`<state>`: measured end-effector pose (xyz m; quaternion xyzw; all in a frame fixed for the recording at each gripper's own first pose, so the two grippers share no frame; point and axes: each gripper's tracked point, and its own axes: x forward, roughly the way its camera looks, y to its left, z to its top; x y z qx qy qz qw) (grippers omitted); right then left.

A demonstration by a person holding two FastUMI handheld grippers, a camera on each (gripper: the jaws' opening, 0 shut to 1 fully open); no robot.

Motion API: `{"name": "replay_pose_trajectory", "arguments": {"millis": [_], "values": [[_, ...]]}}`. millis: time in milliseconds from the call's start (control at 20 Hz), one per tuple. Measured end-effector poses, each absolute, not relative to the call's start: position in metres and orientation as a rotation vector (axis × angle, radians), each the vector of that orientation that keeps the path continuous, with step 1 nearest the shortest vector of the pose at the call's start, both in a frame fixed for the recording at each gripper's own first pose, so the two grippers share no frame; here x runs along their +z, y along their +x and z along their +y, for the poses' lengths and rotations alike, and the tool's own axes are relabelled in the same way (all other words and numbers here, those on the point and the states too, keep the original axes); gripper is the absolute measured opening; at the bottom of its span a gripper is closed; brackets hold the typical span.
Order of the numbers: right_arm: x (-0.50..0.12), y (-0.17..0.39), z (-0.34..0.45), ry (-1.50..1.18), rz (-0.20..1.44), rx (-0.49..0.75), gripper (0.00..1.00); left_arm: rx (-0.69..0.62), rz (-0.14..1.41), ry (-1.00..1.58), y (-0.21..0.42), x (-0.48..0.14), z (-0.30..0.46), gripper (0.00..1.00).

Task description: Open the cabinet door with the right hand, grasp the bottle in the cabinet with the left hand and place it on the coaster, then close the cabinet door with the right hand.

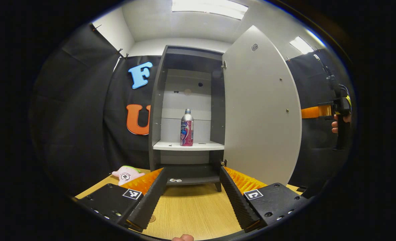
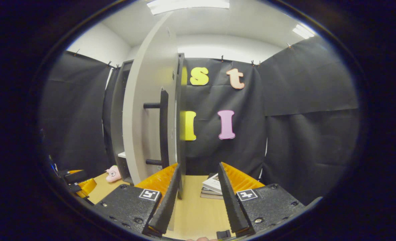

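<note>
A silver bottle (image 1: 187, 129) with a pink label stands upright on the white shelf (image 1: 201, 146) inside the grey cabinet (image 1: 156, 110). The cabinet door (image 1: 261, 110) is swung wide to the right. My left gripper (image 1: 193, 197) is open low over the wooden table (image 1: 191, 207), facing the bottle from well short of the cabinet. In the right gripper view the door (image 2: 144, 117) stands nearly edge-on, its black bar handle (image 2: 163, 129) just ahead. My right gripper (image 2: 198, 201) is open, with the door's edge close by its left finger. A hand (image 1: 338, 125) holds the right gripper (image 1: 313, 112) past the door's free edge.
A pink plush toy (image 1: 127, 174) lies on the table left of the cabinet, also the plush (image 2: 112, 173) in the right gripper view. A stack of books (image 2: 213, 187) lies on the table to the right of the door. Black cloth walls close the booth all round.
</note>
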<state>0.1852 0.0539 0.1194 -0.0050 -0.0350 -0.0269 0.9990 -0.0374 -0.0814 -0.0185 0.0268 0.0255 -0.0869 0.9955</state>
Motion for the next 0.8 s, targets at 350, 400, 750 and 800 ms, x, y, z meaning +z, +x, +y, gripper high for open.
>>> {"name": "replay_pose_trajectory", "arguments": {"millis": [350, 400, 750, 800], "values": [[0.116, 0.194, 0.046, 0.067, -0.082, -0.044, 0.81, -0.152, 0.030, 0.076, -0.014, -0.002, -0.077, 0.95], [0.116, 0.195, 0.044, 0.070, -0.086, -0.042, 0.90, -0.161, 0.025, 0.073, -0.007, 0.000, -0.080, 0.95], [0.114, 0.194, 0.048, 0.042, -0.090, -0.028, 0.93, -0.210, -0.015, 0.116, 0.062, 0.031, -0.102, 0.95], [0.115, 0.194, 0.050, 0.032, -0.092, -0.030, 0.93, -0.221, -0.022, 0.117, 0.078, 0.035, -0.107, 0.95]]}}
